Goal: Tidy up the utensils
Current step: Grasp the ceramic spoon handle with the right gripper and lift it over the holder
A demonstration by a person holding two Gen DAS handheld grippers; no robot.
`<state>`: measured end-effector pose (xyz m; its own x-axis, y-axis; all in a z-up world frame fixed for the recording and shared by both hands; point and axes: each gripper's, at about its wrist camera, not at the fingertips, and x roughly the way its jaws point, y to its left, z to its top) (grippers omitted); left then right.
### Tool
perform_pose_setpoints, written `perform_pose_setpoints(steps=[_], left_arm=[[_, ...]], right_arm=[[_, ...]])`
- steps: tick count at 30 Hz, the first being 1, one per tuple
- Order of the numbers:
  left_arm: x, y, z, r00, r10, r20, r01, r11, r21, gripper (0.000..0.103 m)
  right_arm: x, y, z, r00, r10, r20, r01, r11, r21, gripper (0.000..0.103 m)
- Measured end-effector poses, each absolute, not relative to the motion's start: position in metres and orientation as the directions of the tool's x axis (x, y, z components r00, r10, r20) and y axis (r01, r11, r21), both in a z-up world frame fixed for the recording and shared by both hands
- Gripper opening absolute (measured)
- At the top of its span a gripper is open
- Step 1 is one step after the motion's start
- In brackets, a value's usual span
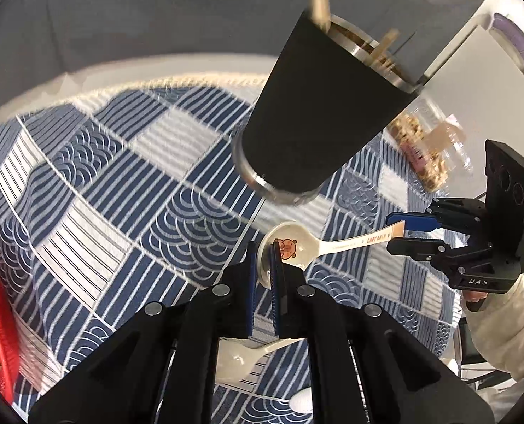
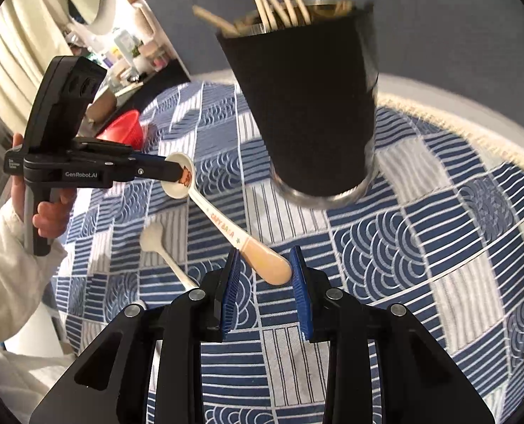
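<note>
white spoon (image 1: 299, 247) between both grippers

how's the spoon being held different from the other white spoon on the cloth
The held spoon is lifted off the cloth; the plain spoon lies flat on it. The held spoon has a cartoon animal and lettering; the plain spoon shows none. The left gripper pinches the held spoon's bowl; nothing grips the plain spoon. Both are white.
</note>
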<state>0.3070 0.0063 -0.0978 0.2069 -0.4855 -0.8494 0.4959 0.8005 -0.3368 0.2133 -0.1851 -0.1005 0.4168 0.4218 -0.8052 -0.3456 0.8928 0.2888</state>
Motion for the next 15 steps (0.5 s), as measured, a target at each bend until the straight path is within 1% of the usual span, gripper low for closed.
perform_pose_setpoints(steps=[7, 15], left_arm=[[0.303, 0.011, -0.052, 0.277, -0.505, -0.817, 0.527, 0.791, -0.31, 0.007], [0.313, 0.021, 0.007, 0.388, -0.483, -0.785, 0.524, 0.816, -0.243, 0.008]], right_arm=[[0.207, -0.187, -0.06, 0.473, 0.44, -0.763, -0.376, 0.884, 0.276, 0.026], [0.226, -0.181, -0.008, 0.54, 0.47, -0.698, -0.451, 0.862, 0.232, 0.025]])
